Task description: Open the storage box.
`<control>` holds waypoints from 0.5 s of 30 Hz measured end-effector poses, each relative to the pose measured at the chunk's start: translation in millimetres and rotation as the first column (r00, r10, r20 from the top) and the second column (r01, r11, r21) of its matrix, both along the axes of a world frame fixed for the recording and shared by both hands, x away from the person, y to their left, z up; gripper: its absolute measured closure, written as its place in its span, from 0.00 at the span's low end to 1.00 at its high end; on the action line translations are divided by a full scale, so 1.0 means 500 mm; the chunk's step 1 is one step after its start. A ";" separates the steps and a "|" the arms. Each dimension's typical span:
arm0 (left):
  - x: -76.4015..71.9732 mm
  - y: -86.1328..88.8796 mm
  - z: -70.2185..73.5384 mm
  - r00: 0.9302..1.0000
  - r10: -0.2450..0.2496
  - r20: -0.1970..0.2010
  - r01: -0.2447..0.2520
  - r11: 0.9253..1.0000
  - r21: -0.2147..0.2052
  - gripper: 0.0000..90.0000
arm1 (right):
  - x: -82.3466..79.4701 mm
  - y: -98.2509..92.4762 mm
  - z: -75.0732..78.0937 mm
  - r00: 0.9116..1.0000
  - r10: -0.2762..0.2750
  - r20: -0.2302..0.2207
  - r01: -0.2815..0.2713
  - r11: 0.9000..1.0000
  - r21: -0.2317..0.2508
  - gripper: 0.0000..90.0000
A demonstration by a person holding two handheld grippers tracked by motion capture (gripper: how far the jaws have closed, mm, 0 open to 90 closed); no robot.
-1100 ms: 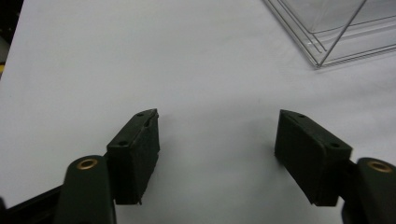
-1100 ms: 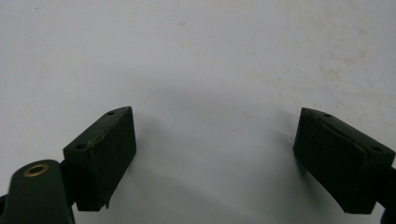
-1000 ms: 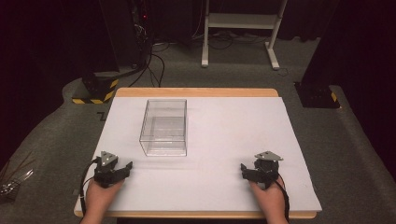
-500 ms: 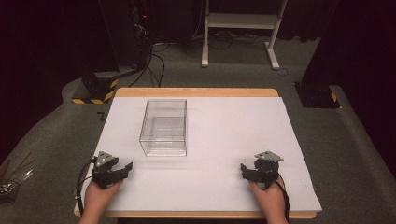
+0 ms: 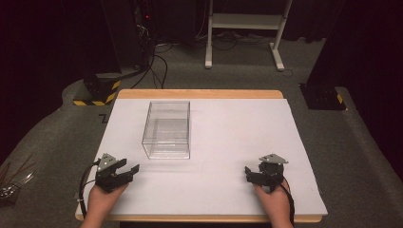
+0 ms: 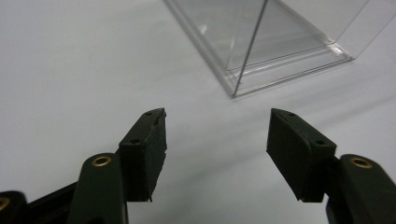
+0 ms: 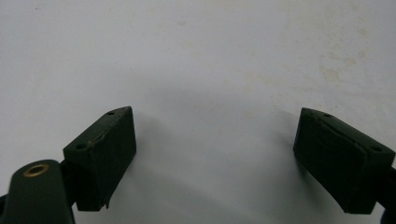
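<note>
Both my claws are sitting low over the white table top (image 5: 228, 142) with nothing in them: left claw (image 5: 129, 172) has its jaws spread apart, and right claw (image 5: 251, 174) is spread even wider over bare surface. Clear plastic box (image 5: 167, 129) stands just ahead of my left claw, a bit to its right, well apart from my right one.
</note>
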State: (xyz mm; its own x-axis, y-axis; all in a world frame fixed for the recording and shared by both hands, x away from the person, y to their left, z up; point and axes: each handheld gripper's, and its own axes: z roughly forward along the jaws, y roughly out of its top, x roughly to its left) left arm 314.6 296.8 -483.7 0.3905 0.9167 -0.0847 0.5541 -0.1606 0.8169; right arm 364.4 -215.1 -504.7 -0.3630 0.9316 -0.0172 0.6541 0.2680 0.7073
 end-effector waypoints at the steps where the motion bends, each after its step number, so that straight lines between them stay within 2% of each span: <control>1: -0.001 -0.004 0.002 1.000 -0.011 0.006 0.011 1.000 0.003 0.42 | 0.000 0.000 0.000 1.000 0.001 0.001 -0.001 1.000 -0.001 0.14; 5: -0.003 -0.018 0.007 0.999 -0.038 0.018 0.038 0.999 0.005 0.42 | 0.000 0.000 0.000 1.000 0.000 -0.001 0.000 1.000 0.001 0.14; 10: -0.004 -0.042 0.015 0.997 -0.079 0.024 0.079 0.996 -0.030 0.43 | 0.000 0.000 0.000 1.000 0.000 -0.001 0.000 1.000 0.001 0.14; 15: 0.002 -0.061 0.021 0.993 -0.116 0.037 0.117 0.992 -0.045 0.46 | 0.000 0.000 0.000 1.000 0.001 -0.001 -0.001 1.000 0.000 0.14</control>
State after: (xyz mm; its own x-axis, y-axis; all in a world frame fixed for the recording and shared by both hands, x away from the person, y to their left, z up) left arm 315.3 266.1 -472.9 0.4979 0.8600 -0.1117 0.5054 -0.1830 0.8432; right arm 364.4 -215.1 -504.6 -0.3636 0.9314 -0.0167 0.6545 0.2681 0.7069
